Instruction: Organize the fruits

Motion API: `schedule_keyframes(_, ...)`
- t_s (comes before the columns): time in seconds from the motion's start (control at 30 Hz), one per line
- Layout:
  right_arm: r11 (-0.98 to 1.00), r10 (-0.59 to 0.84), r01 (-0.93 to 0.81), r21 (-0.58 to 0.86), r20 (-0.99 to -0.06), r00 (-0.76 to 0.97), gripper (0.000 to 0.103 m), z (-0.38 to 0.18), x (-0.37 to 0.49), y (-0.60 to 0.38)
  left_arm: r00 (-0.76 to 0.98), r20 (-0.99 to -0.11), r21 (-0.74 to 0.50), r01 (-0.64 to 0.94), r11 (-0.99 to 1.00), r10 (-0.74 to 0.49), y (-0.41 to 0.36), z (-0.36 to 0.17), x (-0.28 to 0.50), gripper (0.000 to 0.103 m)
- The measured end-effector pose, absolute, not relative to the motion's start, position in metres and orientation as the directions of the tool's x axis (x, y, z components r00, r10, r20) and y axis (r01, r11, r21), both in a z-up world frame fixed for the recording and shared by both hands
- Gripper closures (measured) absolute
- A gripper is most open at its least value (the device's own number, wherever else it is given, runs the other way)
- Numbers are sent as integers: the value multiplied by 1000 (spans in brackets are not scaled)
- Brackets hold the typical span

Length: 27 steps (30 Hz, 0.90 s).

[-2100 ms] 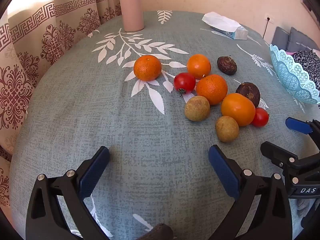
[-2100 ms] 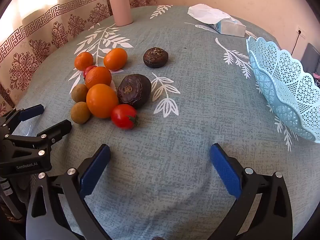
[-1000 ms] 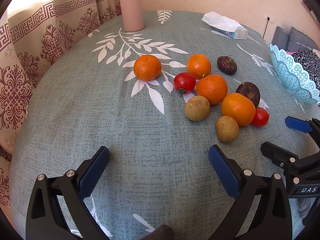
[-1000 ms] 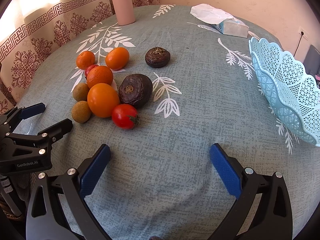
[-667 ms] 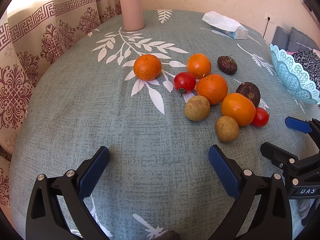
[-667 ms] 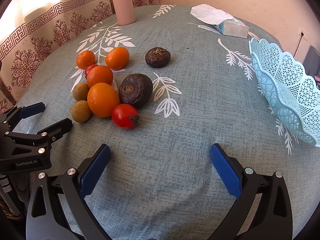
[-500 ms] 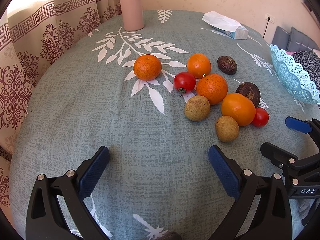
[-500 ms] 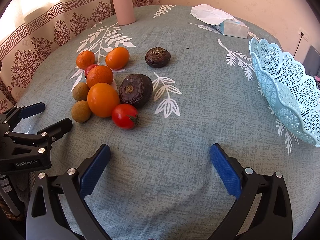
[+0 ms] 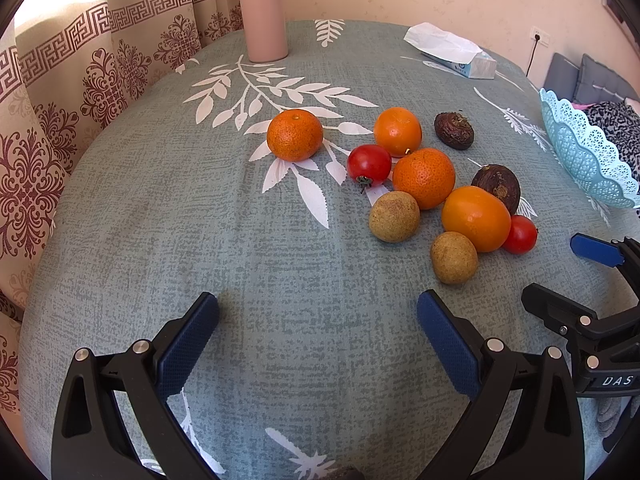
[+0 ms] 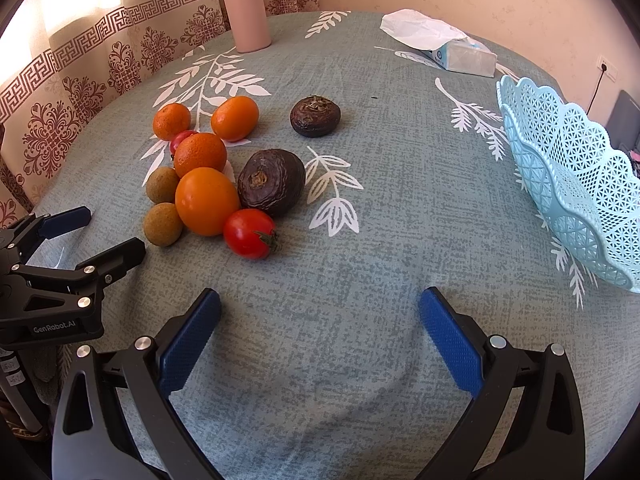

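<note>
Several fruits lie clustered on the grey-green tablecloth: oranges such as the big one (image 9: 475, 218) (image 10: 207, 201), two red tomatoes (image 9: 368, 164) (image 10: 249, 233), two tan round fruits (image 9: 394, 216) (image 10: 163, 224) and two dark brown ones (image 9: 498, 186) (image 10: 271, 181). A light blue lattice basket (image 10: 568, 176) (image 9: 580, 148) stands at the right, empty as far as shown. My left gripper (image 9: 318, 332) is open and empty, short of the cluster. My right gripper (image 10: 320, 328) is open and empty, between fruits and basket.
A pink flask (image 9: 262, 14) (image 10: 246, 10) stands at the back by the patterned curtain. A tissue pack (image 9: 452, 52) (image 10: 444, 44) lies at the back right. The table edge curves away on the left. Each gripper shows at the side of the other's view.
</note>
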State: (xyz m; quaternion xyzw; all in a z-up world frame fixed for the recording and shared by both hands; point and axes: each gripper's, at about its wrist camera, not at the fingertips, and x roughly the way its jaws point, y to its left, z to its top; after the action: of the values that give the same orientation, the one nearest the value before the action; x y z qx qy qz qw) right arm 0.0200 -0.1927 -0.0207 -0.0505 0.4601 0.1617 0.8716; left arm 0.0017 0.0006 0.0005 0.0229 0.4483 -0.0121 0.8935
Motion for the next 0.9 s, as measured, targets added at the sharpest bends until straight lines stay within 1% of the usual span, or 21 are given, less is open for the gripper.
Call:
schedule_keyframes(0.1, 942, 247, -327, 74, -814, 527, 2, -19, 20, -195, 599, -800, 20, 46, 999, -12, 1, 1, 1, 5)
schedule_keyframes(0.3, 943, 273, -313, 113, -800, 535, 2, -17, 19, -203, 614, -783, -54, 87, 995, -96, 12, 9, -2, 5)
schedule_keyframes(0.37, 946, 278, -299, 128, -795, 539, 2, -15, 20, -206, 639, -766, -27, 84, 996, -74, 15, 15, 0, 5)
schedule_keyframes(0.43, 947, 284, -286, 144, -791, 542, 2, -13, 20, -209, 673, -739, 19, 59, 998, -26, 19, 23, 4, 5)
schedule_keyframes(0.6, 950, 293, -266, 163, -764, 575, 2, -4, 18, -214, 710, -704, -7, 21, 1000, -20, 30, 46, 27, 7)
schedule_keyframes(0.73, 946, 299, -291, 144, -737, 607, 2, 7, 12, -209, 714, -699, -21, 23, 1000, -31, 33, 52, 52, 17)
schedule_keyframes(0.77, 945, 298, -295, 137, -731, 614, 2, 10, 10, -207, 709, -705, -24, 19, 1000, -30, 35, 50, 59, 18)
schedule_keyframes(0.87, 942, 306, -307, 136, -724, 618, 2, 13, 8, -203, 691, -723, -40, 5, 999, -33, 38, 44, 77, 30)
schedule_keyframes(0.9, 941, 308, -310, 136, -724, 618, 2, 13, 7, -202, 684, -728, -49, 2, 999, -37, 39, 41, 83, 31)
